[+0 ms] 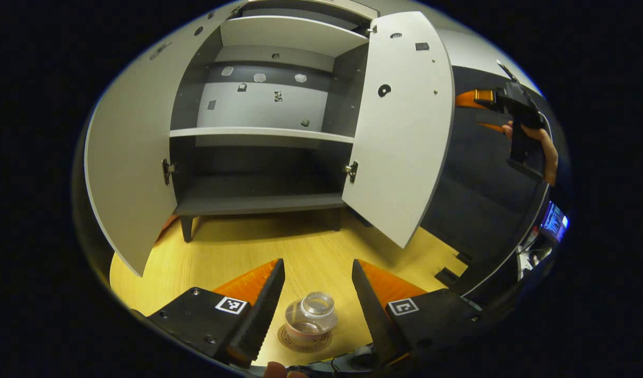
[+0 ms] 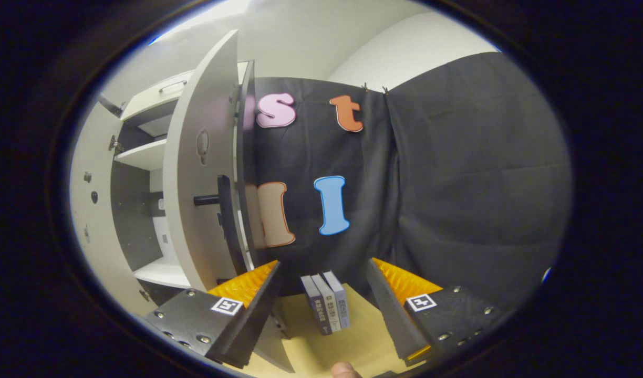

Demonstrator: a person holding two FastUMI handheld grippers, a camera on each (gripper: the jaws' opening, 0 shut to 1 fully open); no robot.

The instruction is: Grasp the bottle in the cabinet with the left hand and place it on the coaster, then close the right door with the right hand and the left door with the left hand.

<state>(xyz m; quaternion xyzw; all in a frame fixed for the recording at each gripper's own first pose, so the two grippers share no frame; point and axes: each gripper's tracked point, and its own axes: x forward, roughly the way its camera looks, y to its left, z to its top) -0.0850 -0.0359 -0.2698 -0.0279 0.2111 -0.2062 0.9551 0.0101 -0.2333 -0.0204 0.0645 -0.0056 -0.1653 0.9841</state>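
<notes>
In the left gripper view a small clear bottle (image 1: 310, 316) stands upright on a round coaster (image 1: 304, 338) on the wooden table. My left gripper (image 1: 317, 299) is open, its fingers on either side of the bottle and apart from it. Beyond stands the cabinet (image 1: 263, 134) with bare shelves, its left door (image 1: 127, 173) and right door (image 1: 405, 131) both swung open. The other gripper (image 1: 516, 113), held by a hand, hangs at the far right. In the right gripper view my right gripper (image 2: 321, 294) is open with nothing between its fingers, beside the right door (image 2: 200, 184) and its dark handle (image 2: 221, 207).
Three upright books (image 2: 327, 304) stand on the table ahead of the right gripper, against the black cloth wall. The table's wooden top (image 1: 300, 247) stretches between the cabinet legs and the coaster. A lit screen (image 1: 555, 220) glows at the far right edge.
</notes>
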